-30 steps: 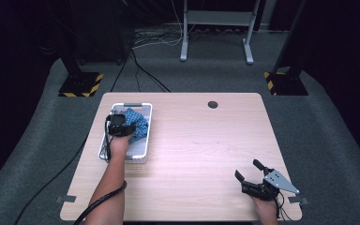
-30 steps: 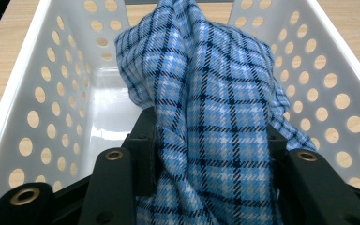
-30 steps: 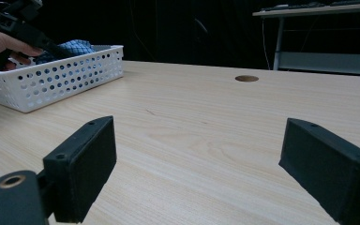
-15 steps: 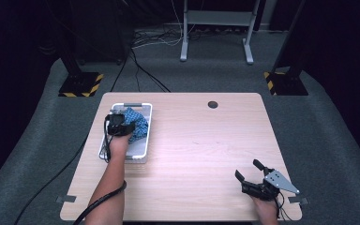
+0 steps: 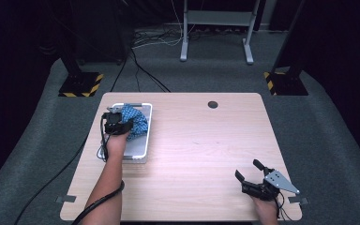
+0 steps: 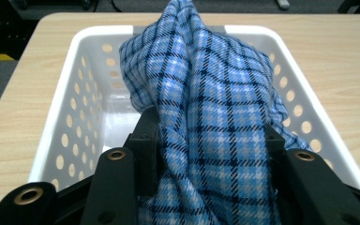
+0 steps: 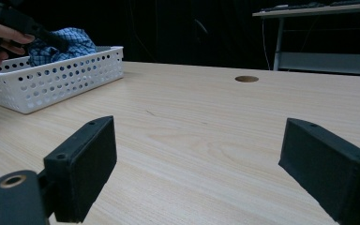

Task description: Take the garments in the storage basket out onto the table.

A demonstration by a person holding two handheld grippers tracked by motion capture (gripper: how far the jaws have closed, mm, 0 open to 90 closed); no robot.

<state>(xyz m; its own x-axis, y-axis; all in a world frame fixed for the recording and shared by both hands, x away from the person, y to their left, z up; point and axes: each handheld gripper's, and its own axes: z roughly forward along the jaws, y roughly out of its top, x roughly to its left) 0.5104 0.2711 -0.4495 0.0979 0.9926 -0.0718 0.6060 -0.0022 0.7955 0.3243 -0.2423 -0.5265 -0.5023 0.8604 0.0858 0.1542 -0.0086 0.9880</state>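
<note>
Pinching a bunched blue plaid cloth (image 6: 215, 108) over the white perforated basket (image 6: 70, 126), the left gripper (image 5: 117, 123) is seemingly lifting it out, needing a clean upward pull, while the right gripper (image 5: 254, 179) is idling spread far from that basket.

A blue checked cloth (image 6: 215, 108) with dark and white lines was bunched into a tall, folded heap between the left gripper's fingers (image 6: 145, 140), which pressed it from both sides. Ahead of the fingers it rose and spilled over a white basket (image 6: 79, 93) with round holes in its walls. The basket stood flat on the bench (image 5: 206, 140), below the fingers.
</note>
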